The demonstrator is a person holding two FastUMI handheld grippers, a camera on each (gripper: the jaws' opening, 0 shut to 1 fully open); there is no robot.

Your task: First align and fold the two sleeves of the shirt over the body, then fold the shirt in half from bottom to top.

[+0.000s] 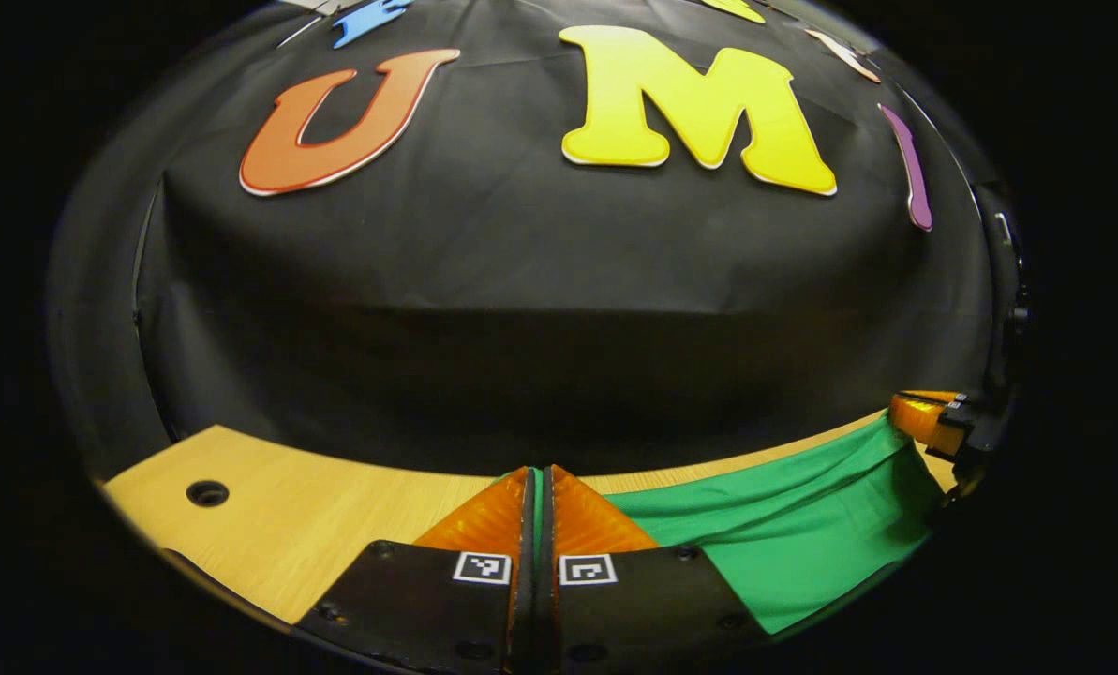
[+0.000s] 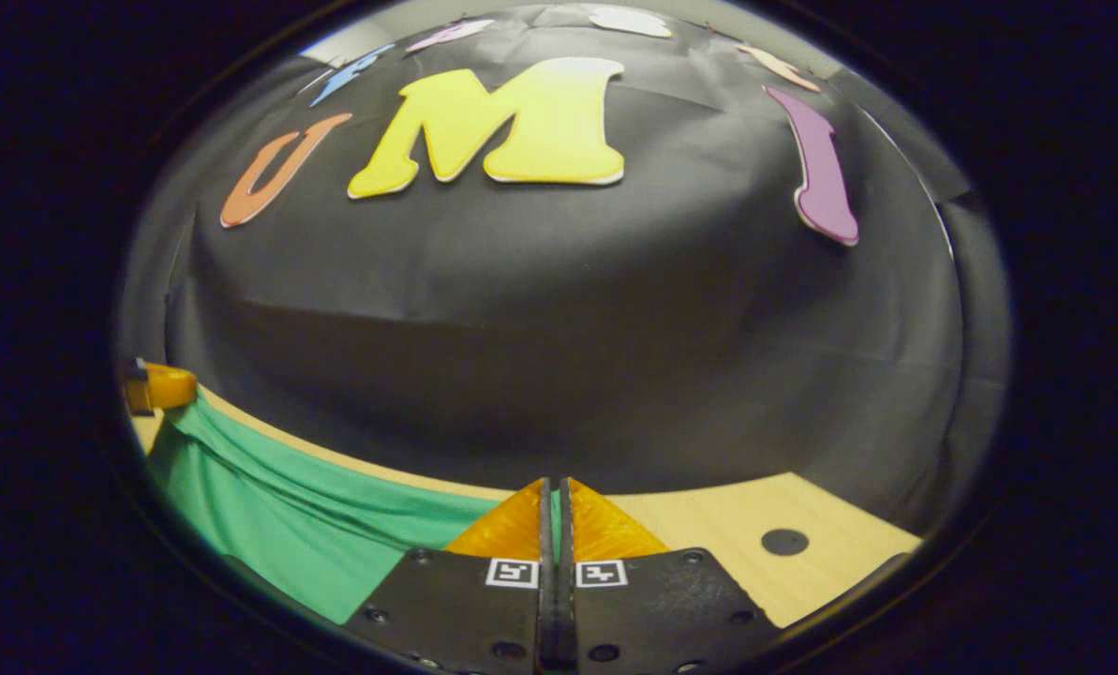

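Observation:
A green shirt (image 1: 802,539) stretches across the wooden table (image 1: 277,525) between my two grippers. In the left gripper view my left gripper (image 1: 540,483) is shut on the shirt's edge, with a sliver of green cloth between its fingers. At that view's far right, the right gripper (image 1: 929,422) holds the other end of the cloth. In the right gripper view my right gripper (image 2: 556,492) is shut on the shirt (image 2: 296,525) too, and the cloth runs left in a taut band to the left gripper (image 2: 160,386) at the left edge. The shirt's body and sleeves are hidden.
The wooden table (image 2: 755,525) ends at the black cloth wall just beyond both grippers. A round hole (image 1: 207,493) sits in the table to the left in the left gripper view. A dark round hole (image 2: 784,541) sits to the right in the right gripper view.

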